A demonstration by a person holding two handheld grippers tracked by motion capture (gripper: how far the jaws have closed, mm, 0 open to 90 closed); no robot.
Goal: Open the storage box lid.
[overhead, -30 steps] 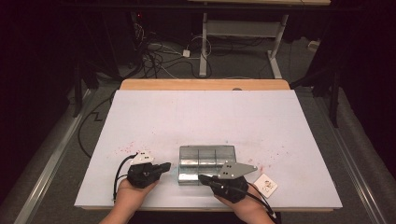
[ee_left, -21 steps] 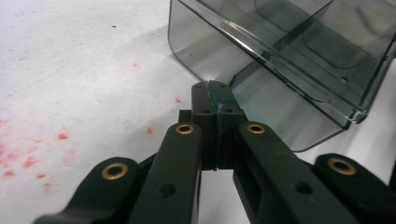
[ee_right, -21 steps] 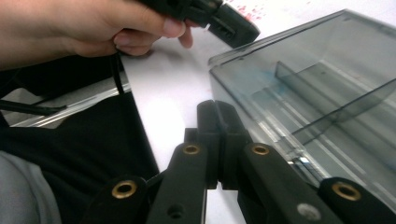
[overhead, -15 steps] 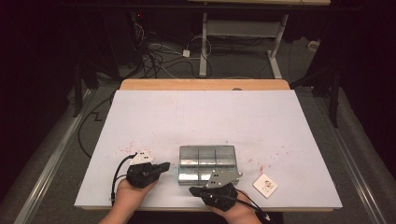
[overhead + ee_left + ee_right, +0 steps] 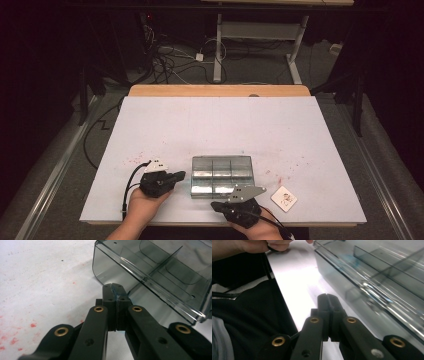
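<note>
Both hand-held grippers, left (image 5: 115,288) and right (image 5: 328,298), pressed together beside the box (image 5: 222,175), its far wall blurred.

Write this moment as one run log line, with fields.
left hand-held gripper: shut, empty, beside clear divided box | right hand-held gripper: shut, empty, near box front wall | white card: right of box

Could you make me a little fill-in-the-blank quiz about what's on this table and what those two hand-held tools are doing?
1. The clear plastic box is divided into ___ compartments.
2. The jaws of the left tool are ___, with nothing between them.
3. The small white card lies to the ___ of the box in the high view.
4. The white table top is speckled with ___ marks.

Missing words: six; shut; right; red
</note>
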